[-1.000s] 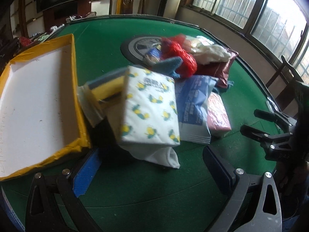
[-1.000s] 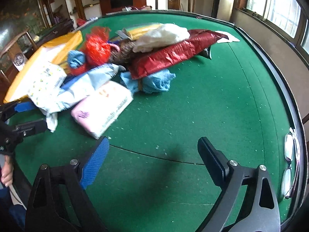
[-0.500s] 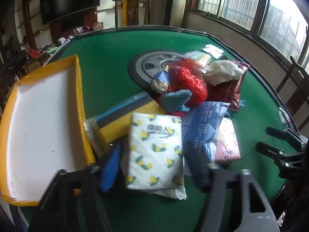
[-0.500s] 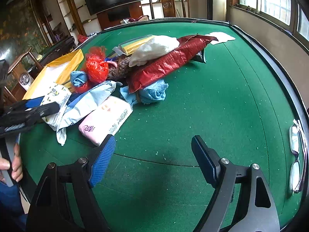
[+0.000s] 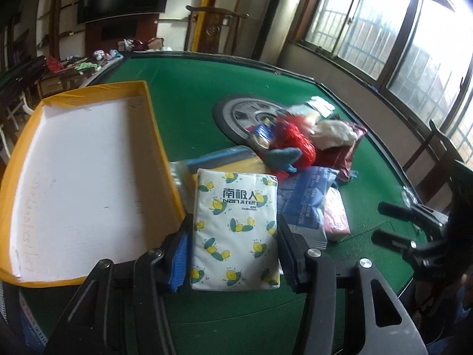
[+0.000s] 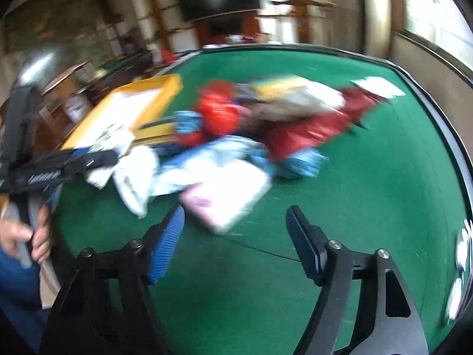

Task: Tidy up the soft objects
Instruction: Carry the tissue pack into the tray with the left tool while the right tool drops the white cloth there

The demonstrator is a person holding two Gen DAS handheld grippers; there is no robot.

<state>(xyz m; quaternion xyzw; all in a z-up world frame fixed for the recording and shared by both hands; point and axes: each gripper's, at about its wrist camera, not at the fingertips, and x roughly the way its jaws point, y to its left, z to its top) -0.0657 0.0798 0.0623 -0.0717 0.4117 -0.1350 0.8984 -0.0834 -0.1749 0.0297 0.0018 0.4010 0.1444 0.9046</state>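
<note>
A white tissue pack [image 5: 235, 230] printed with yellow lemons and green leaves, and lettered "NAN JI REN" below three dark characters, was seen clamped between the two fingers of the left gripper [image 5: 233, 254], one finger pressed to each long side. The pack was held just beside the near right corner of a shallow yellow-walled tray [image 5: 161, 148] with a white floor, above the green table [image 5: 183, 94]. Behind the pack, a heap of soft things was piled: a pale blue packet [image 5: 304, 201], a pink pack [image 5: 335, 219], a red mesh bundle [image 5: 295, 142], a teal knitted piece [image 5: 280, 156], a cream cloth [image 5: 334, 130] and a dark red foil bag [image 5: 351, 148]. A flat yellow and blue item [image 5: 224, 159] was largely covered by the pack.

The right gripper [image 6: 235, 236] was seen with its fingers wide apart and nothing between them, above bare felt near the pink pack [image 6: 227, 195]. The right wrist view was heavily smeared, so the heap's items could be told there only by colour. The pack's far side could not be made out in it behind the left gripper [image 6: 74, 162]. A hand [image 6: 26, 236] on that gripper's handle was cut off at the left edge.
</note>
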